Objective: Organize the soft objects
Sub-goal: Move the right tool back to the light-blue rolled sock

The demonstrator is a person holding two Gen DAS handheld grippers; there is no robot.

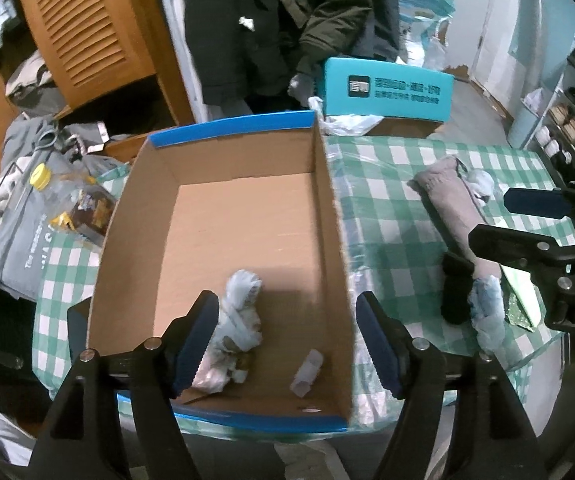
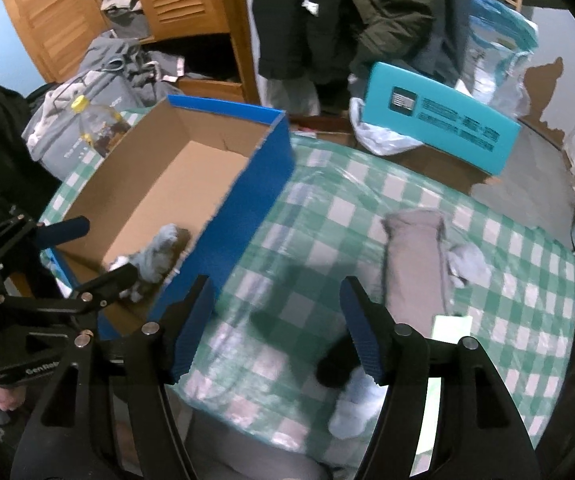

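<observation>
Left wrist view: the left gripper (image 1: 287, 340) hangs over the near end of an open cardboard box (image 1: 135, 216) with blue outer walls, tilted down into it, its jaws spread wide and gripping nothing. Its left finger pad (image 1: 195, 344) sits inside the box against a bundled pale sock (image 1: 239, 312) that lies on the box floor; the right finger pad (image 1: 377, 348) stands outside the box's right wall, so the gripper straddles that wall. A small white scrap (image 1: 307, 372) lies on the box floor between the two fingers. To the right of this gripper, on the green-and-white checked tablecloth (image 1: 387, 184), rests a rolled grey-pink cloth (image 1: 455, 208), with a black sock (image 1: 455, 292) and a pale blue sock (image 1: 487, 308) at its near end.

Right wrist view: the right gripper (image 2: 275, 328) is held low over the tablecloth, angled downward, jaws released and wide apart, nothing between them. The black sock (image 2: 337, 364) and the pale blue sock (image 2: 357, 404) lie just beside its right finger, partly behind it. The rolled cloth (image 2: 413, 256) lies ahead and to the right. The box (image 2: 247, 208) stands ahead to the left. A teal carton (image 2: 443, 124) leans beyond the table's far edge.
</observation>
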